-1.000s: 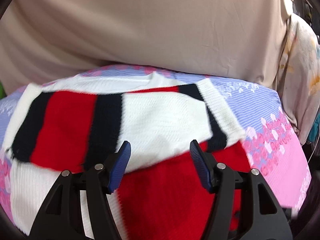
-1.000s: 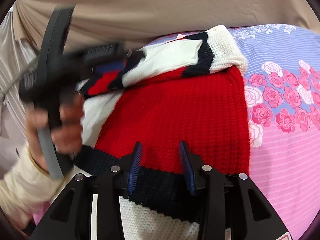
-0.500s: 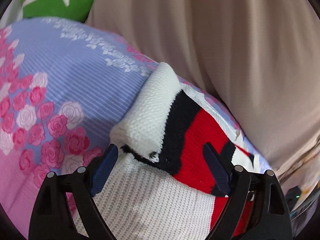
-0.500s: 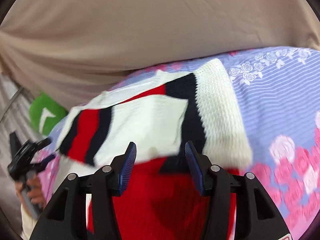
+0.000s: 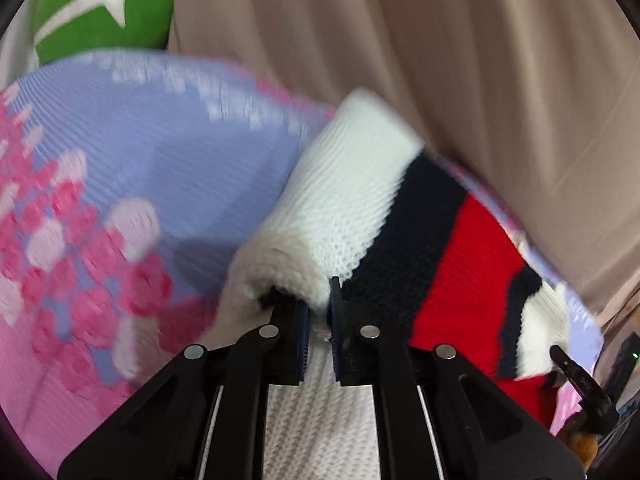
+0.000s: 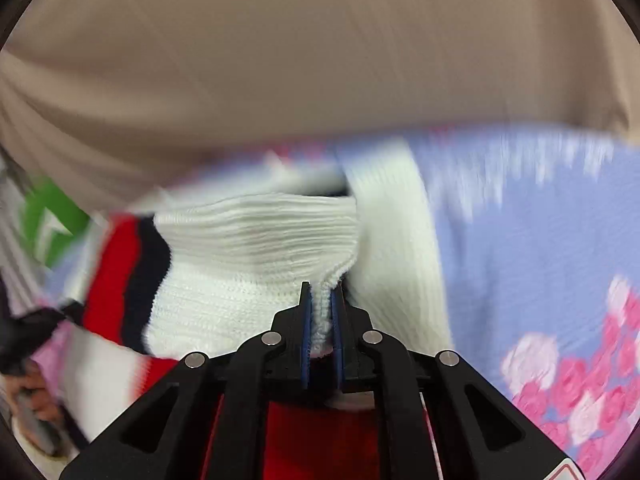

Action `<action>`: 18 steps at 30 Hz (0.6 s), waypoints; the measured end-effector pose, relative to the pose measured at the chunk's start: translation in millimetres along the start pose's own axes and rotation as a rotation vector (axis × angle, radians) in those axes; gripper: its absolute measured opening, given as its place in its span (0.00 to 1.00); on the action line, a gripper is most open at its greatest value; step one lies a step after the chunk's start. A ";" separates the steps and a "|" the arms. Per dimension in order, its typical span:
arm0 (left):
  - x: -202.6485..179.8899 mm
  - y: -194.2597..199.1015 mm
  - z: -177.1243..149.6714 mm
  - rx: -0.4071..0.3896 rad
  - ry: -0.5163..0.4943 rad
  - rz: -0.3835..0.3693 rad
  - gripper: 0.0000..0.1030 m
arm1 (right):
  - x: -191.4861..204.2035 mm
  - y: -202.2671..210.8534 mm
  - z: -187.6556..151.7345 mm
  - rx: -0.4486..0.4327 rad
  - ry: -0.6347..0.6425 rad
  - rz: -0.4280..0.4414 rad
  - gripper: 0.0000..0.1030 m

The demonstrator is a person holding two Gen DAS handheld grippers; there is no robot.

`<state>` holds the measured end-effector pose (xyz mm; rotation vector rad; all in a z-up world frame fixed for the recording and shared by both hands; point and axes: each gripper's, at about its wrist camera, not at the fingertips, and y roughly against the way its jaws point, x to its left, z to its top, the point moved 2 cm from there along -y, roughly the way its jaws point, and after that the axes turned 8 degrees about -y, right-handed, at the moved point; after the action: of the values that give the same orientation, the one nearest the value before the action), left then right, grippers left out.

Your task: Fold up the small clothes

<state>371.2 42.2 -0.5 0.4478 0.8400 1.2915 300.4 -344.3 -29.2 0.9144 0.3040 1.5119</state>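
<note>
Floral bedsheet [image 5: 168, 168] before a beige curtain [image 6: 320, 60] carries the knitted sweater [image 5: 472, 248]. Left gripper [image 5: 318, 320] and right gripper [image 6: 320, 320] fingers pinch white hem folds nearly shut, right still closing. Soft, stretchy knit: best gripped at doubled edges.

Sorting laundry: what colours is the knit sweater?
White, navy and red stripes on the sweater, clearest from the left wrist.

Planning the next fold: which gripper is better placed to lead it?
Neither clearly: left gripper and right gripper each pinch white knit of the red, white and navy striped knitted sweater; likely lift together.
</note>
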 end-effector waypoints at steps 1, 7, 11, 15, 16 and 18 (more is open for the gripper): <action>0.9 -1.3 -5.2 -0.028 0.001 0.000 0.08 | 2.2 11.6 1.9 -0.026 -0.010 0.032 0.07; -4.1 3.0 -8.0 -0.052 -0.047 0.009 0.09 | -19.0 -2.6 2.0 0.016 -0.052 0.029 0.06; -7.2 5.4 -10.3 -0.060 -0.050 0.014 0.09 | -8.9 27.0 7.2 -0.049 -0.061 0.050 0.08; -9.6 8.7 -15.8 -0.068 -0.043 0.022 0.10 | 33.1 60.0 4.7 -0.180 0.023 0.028 0.19; -9.8 9.5 -16.2 -0.070 -0.040 0.022 0.10 | 57.7 60.2 5.4 -0.164 0.063 0.090 0.19; -5.6 8.2 -23.3 -0.070 -0.035 0.015 0.10 | 104.9 52.9 -0.2 -0.113 0.139 0.183 0.21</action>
<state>348.1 35.3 -7.8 0.4214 0.7610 1.3194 272.5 -256.6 44.0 0.7650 0.2373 1.7482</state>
